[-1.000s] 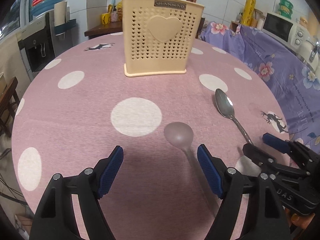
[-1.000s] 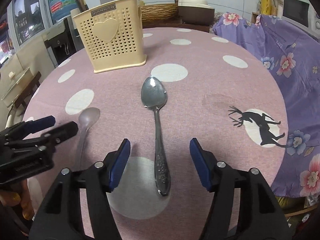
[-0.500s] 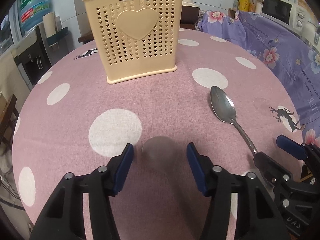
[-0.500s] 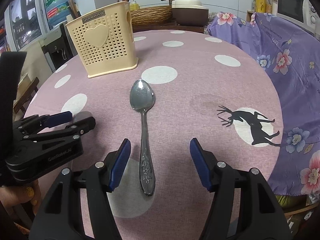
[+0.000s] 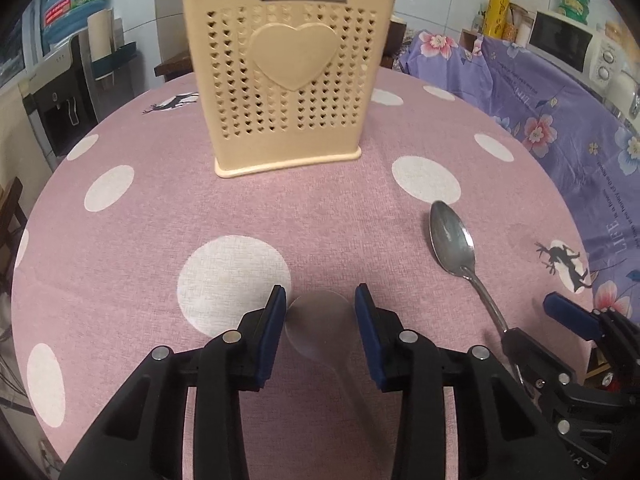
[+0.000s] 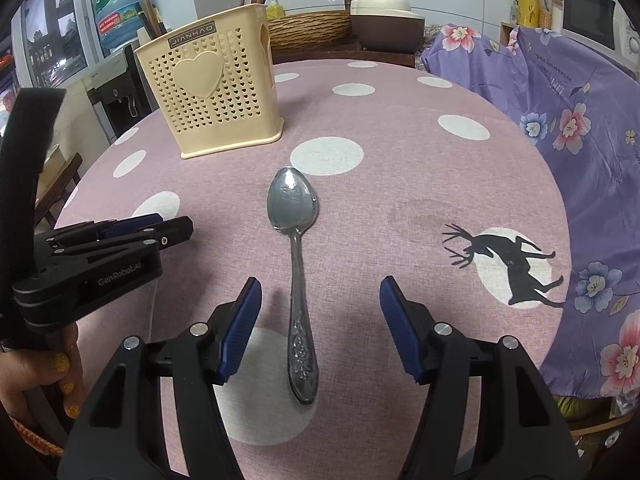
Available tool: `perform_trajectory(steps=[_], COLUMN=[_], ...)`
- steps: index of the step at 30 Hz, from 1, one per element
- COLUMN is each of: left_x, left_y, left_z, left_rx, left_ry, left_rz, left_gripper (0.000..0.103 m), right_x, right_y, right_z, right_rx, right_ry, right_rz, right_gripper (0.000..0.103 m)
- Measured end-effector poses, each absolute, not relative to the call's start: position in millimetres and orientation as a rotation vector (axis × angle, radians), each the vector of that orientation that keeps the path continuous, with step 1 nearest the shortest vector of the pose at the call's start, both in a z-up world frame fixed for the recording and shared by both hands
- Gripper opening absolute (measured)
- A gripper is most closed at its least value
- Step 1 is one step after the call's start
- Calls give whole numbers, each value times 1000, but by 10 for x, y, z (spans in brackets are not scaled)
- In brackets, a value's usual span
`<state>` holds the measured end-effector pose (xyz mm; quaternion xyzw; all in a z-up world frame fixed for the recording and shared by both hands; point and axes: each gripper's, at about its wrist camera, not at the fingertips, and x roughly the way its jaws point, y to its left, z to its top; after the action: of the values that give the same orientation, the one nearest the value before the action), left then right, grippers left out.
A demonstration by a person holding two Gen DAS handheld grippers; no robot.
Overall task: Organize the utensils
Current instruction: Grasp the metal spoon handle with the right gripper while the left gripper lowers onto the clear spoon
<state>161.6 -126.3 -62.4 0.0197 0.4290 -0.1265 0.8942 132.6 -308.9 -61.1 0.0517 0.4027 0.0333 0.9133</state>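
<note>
The left hand-held gripper [image 5: 320,312] has its two blue pads on either side of the bowl of a clear plastic spoon [image 5: 318,324], which lies flat on the desk [image 5: 340,208]. Whether the pads already touch the bowl I cannot tell, so I cannot say if it is grasping or only half closed. The handle of this spoon runs back under the gripper, toward the person.

The right hand-held gripper [image 6: 320,320] is released, with the jaws wide apart, and the handle of the metal spoon [image 6: 298,276] lies between them. Its long axis points away from the gripper, bowl first, toward the beige utensil holder [image 6: 212,100] standing upright further back on the desk.

The left view shows the clear spoon; in the right view the left gripper hides it. Only the right view shows the whole metal handle.
</note>
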Motion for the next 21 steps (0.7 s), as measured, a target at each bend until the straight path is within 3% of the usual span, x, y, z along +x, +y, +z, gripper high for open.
perform_trajectory(steps=[21], left_x=[1492], left_y=[-736], left_z=[396], left_rx=[-88], left_ry=[615], left_rz=[-246], left_gripper=[31], right_x=[1991], right_y=[-2913], right_z=[-679], right_rx=[26], right_ry=[926], right_rz=[159], right_gripper=[62])
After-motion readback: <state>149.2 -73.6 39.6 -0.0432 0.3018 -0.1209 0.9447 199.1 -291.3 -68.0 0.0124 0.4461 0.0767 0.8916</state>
